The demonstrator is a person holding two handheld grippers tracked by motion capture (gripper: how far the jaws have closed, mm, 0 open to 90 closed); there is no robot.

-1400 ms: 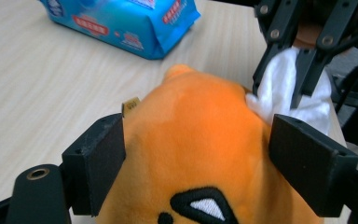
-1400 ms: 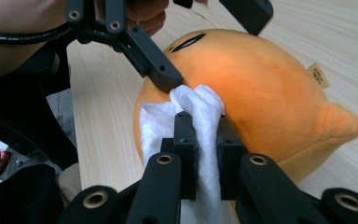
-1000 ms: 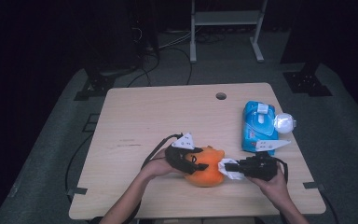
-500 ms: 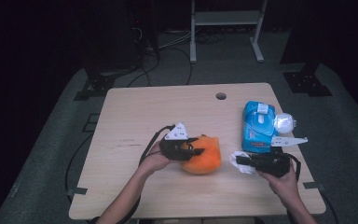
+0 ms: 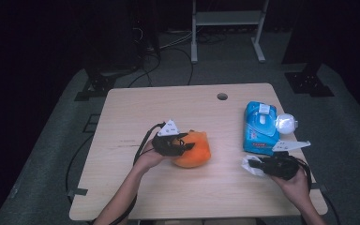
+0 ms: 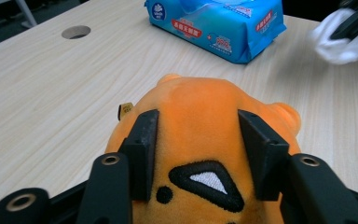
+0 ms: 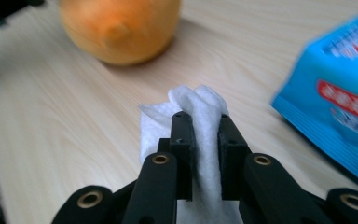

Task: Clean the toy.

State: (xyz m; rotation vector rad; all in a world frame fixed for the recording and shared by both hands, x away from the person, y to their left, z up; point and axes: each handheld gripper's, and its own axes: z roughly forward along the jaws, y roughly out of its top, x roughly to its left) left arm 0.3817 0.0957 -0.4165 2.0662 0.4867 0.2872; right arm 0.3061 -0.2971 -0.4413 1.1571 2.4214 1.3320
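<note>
Wipe in one claw, toy steadied in the other

At frame centre my left gripper (image 5: pixel 183 146) clamped the orange plush toy (image 5: pixel 194 149) so it stayed put on the table (image 5: pixel 136 108); lower right, my right gripper (image 5: pixel 254 164), nearly closed, pinched a white wipe (image 7: pixel 200 121), jaws having just eased, beside the blue wipe pack (image 5: pixel 258 127).

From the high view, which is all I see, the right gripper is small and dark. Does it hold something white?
Observer: Yes. In its own view the right gripper pinches a folded white wipe between both jaws.
Operator: And the left gripper, does it really grip the orange toy?
Observer: Its view shows the left gripper with one jaw on each side of the orange plush toy, pressing into it.
Operator: Does the toy have any marking?
Observer: A black embroidered triangle with white inside sits between the jaws.
</note>
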